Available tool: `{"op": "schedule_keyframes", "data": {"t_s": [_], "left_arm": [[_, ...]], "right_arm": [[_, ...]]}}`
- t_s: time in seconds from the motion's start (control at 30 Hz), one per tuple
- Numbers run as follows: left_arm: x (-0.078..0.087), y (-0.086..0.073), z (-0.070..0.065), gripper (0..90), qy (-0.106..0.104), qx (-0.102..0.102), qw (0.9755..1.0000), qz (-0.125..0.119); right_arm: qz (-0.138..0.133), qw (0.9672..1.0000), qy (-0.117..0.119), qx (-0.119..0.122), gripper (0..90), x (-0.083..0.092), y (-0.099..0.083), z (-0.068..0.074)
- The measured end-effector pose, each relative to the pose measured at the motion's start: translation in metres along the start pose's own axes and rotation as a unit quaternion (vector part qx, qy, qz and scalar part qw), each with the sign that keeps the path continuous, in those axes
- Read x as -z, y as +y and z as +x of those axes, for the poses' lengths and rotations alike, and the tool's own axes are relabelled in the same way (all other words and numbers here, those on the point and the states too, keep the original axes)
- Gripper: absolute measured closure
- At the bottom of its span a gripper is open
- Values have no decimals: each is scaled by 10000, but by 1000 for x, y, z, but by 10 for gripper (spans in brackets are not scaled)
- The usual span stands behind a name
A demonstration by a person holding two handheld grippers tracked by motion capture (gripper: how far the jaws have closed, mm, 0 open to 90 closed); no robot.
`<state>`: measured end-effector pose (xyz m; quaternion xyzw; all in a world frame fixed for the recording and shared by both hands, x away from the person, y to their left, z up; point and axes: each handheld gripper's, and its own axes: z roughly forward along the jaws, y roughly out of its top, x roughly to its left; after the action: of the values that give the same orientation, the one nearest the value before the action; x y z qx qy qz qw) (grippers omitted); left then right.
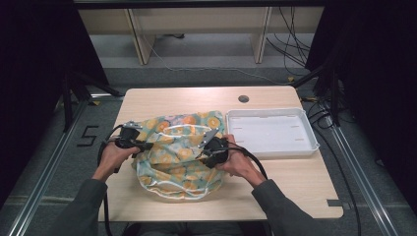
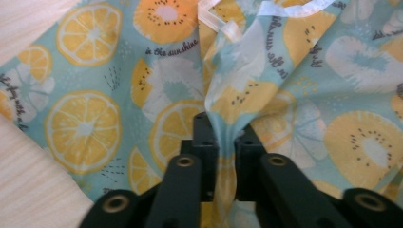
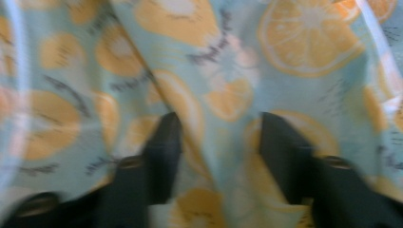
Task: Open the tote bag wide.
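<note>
At the table's left side, your left gripper (image 1: 139, 145) sits at the edge of the fruit-print cloth (image 1: 179, 155), and in the left gripper view its jaws are nearly together with a raised fold of fabric pinched up between them. Keep that pinch snug so the fold doesn't slide out. The cloth lies bunched in the middle of the wooden table (image 1: 290, 184), white piping showing. Your right gripper (image 1: 207, 149) hovers over the cloth's right side, jaws spread with fabric lying between them, not pressed. Close them on one layer before you pull. Further right, the white tray (image 1: 310, 130) waits empty.
</note>
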<state>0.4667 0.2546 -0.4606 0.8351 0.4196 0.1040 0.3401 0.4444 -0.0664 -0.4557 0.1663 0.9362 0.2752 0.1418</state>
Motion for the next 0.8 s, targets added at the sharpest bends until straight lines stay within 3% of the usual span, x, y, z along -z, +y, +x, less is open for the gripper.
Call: {"op": "schedule_keyframes", "data": {"t_s": [0.07,0.1,0.17,0.2,0.23,0.27,0.33,0.37,0.4,0.43,0.57,0.63,0.67,0.73,0.8], "left_arm": [[9,3,-4,557,22,-41,10000,-31],[14,5,-7,557,82,-107,9999,-55],[34,11,-19,442,287,-304,9990,-160],[50,14,-33,422,235,-502,9980,-316],[50,14,-33,418,235,-502,9980,-316],[59,14,-46,418,133,-707,9966,-395],[64,11,-64,420,141,-1092,9932,-369],[63,8,-72,417,161,-1242,9915,-342],[55,3,-80,403,202,-1519,9877,-295],[55,3,-80,391,202,-1519,9877,-295],[23,-12,-84,334,462,-1641,9853,-85],[15,-15,-83,301,780,-1797,9804,185],[11,-17,-81,262,903,-1818,9790,202],[4,-20,-81,261,879,-1787,9796,257],[0,-22,-83,343,962,-1993,9748,271]], "right_arm": [[-88,9999,-127,60,850,2,-2,-5],[-88,9999,-127,60,850,2,-2,-5],[-279,9995,-118,-5,889,6,-2,-7],[-341,9992,-94,-163,899,11,-1,-8],[-341,9992,-94,-163,899,11,-1,-8],[-412,9990,-86,-150,900,12,-1,-9],[-408,9987,14,-316,900,15,-1,-8],[-444,9984,8,-341,900,16,-1,-9],[-541,9980,-8,-336,900,16,-1,-11],[-543,9980,15,-327,900,18,0,-11],[-620,9972,41,-414,900,21,0,-11],[-681,9967,68,-442,900,23,1,-12],[-670,9957,132,-624,900,27,2,-10],[-702,9961,126,-518,900,28,2,-12],[-754,9955,119,-561,900,30,5,-10]]}}
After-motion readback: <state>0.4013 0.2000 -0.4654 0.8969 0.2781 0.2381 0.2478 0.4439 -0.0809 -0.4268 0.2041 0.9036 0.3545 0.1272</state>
